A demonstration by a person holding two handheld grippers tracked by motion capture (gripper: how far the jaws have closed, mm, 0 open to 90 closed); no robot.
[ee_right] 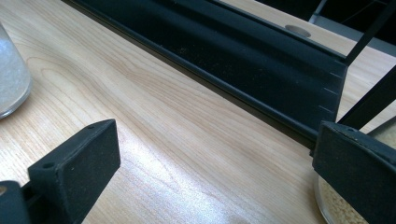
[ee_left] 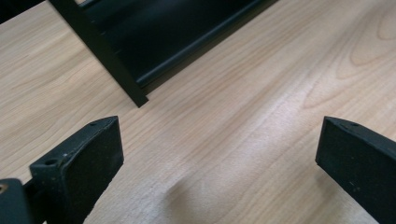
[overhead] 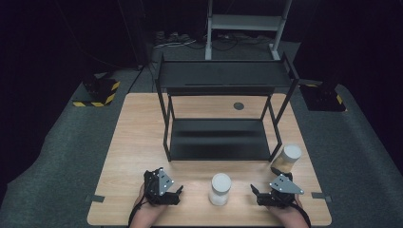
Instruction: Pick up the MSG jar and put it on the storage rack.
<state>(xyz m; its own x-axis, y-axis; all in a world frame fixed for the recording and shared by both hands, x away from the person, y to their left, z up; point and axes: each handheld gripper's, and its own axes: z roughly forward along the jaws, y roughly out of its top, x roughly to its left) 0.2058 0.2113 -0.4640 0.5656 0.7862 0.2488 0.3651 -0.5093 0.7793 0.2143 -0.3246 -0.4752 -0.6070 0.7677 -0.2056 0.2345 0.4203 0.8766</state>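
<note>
At the front of the wooden table (overhead: 138, 142), a jar with a white lid and pale contents (overhead: 220, 188) stands between my two grippers. A second jar with beige contents (overhead: 286, 158) stands by the front right leg of the black two-tier rack (overhead: 221, 76). My left gripper (overhead: 164, 184) rests at the front left, open, with bare wood between its jaws (ee_left: 219, 154). To the right of the white-lidded jar, my right gripper (overhead: 267, 183) is also open and holds nothing (ee_right: 217, 154). In the right gripper view, the white-lidded jar (ee_right: 11, 79) is at the left edge. The beige jar (ee_right: 336, 205) sits partly behind the right jaw.
The rack's lower shelf (ee_right: 243, 60) runs across just ahead of the right gripper. Its front left leg (ee_left: 107, 60) stands ahead of the left gripper. A round grommet (overhead: 238, 106) sits in the table behind the rack. A metal stand (overhead: 247, 23) is on the floor beyond.
</note>
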